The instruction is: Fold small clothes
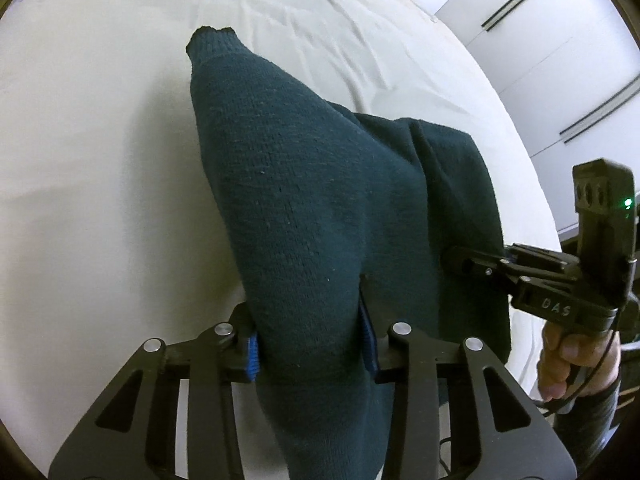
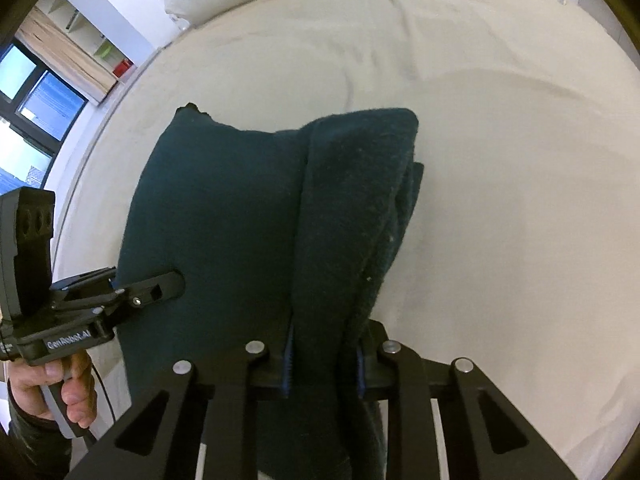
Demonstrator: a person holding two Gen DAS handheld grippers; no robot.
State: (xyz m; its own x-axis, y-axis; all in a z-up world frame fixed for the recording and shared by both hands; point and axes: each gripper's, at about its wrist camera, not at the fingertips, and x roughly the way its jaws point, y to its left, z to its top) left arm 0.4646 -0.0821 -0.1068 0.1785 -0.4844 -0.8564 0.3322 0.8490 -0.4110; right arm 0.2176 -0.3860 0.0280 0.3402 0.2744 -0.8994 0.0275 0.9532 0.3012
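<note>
A dark green knitted garment (image 1: pixel 320 208), raised off the bed sheet (image 1: pixel 100 140), was clamped along its near edge by left gripper (image 1: pixel 312 344) and right gripper (image 2: pixel 324 364), a carry-over fold being judged next.

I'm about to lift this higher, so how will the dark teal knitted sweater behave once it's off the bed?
The dark teal knitted sweater will probably sag between the left gripper and right gripper, since it already drapes. The thick knit likely grips the pads. Its folded layers may slide apart.
</note>
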